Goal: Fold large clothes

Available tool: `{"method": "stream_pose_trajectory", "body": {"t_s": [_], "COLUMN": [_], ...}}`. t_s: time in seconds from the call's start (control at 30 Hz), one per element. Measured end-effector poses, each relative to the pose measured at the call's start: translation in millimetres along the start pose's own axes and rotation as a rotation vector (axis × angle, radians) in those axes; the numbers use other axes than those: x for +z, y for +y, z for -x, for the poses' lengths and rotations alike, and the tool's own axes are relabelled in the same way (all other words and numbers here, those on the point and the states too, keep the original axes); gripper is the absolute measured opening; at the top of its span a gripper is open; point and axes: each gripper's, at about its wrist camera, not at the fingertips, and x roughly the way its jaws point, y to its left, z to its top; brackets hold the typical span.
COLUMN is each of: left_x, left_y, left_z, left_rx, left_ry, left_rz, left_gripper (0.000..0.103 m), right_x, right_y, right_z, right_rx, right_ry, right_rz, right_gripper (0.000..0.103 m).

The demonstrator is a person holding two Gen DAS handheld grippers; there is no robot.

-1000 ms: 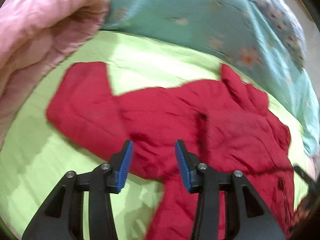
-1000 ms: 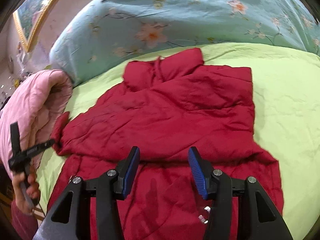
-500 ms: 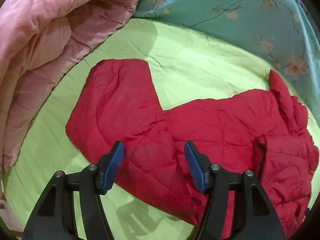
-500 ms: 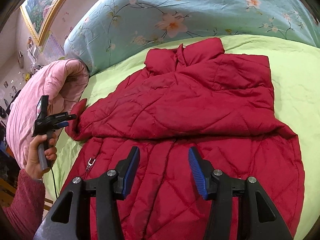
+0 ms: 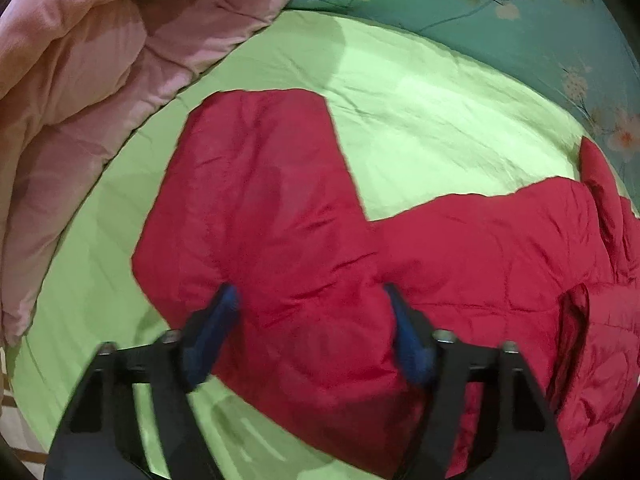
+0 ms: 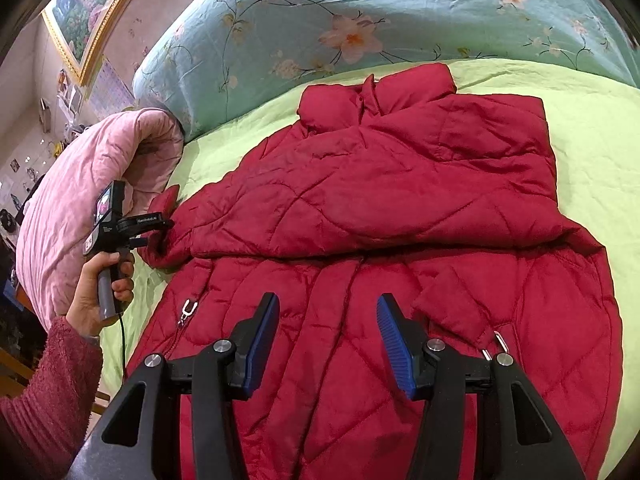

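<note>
A red quilted jacket [image 6: 400, 200] lies on the green bed sheet [image 6: 592, 128], collar toward the pillows, with one sleeve folded across its chest. Its other sleeve [image 5: 260, 208] stretches out flat toward the pink quilt. My left gripper [image 5: 310, 308] is open, its blue pads straddling this sleeve just above or on it; it also shows in the right wrist view [image 6: 160, 226] at the sleeve's end. My right gripper [image 6: 328, 320] is open and empty, hovering over the jacket's lower front near the zipper.
A rolled pink quilt [image 5: 80, 100] lies along the left edge of the bed, close to the sleeve end. A teal floral duvet [image 6: 360, 20] is piled at the head. The bed's edge and a framed picture [image 6: 84, 20] are at the far left.
My left gripper has moved left along the jacket to the outstretched sleeve and closer down onto it, jaws opened wider. My right gripper has drawn back toward the hem.
</note>
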Motion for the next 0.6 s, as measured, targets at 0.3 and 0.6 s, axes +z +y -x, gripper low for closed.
{"method": "stream_pose_trajectory", "body": {"t_s": [0.3,0.6], "left_x": [-8.3,-18.8], "left_y": [24.1,1.5], "left_z": [21.6,73.3], "left_rx": [-0.130,-0.266], "left_ry": [-0.070,-0.198], "left_rz": [0.128,0.142], "left_gripper": [0.011,0.009], "right_x": [-3.2,-1.5], "right_y": [0.2,2.3], "right_z": [1.1,3.6], "right_rx": [0.005,0.013], "right_ry": [-0.002,-0.019], "right_rz": [-0.006,-0.007], "right_gripper": [0.053,0.053]}}
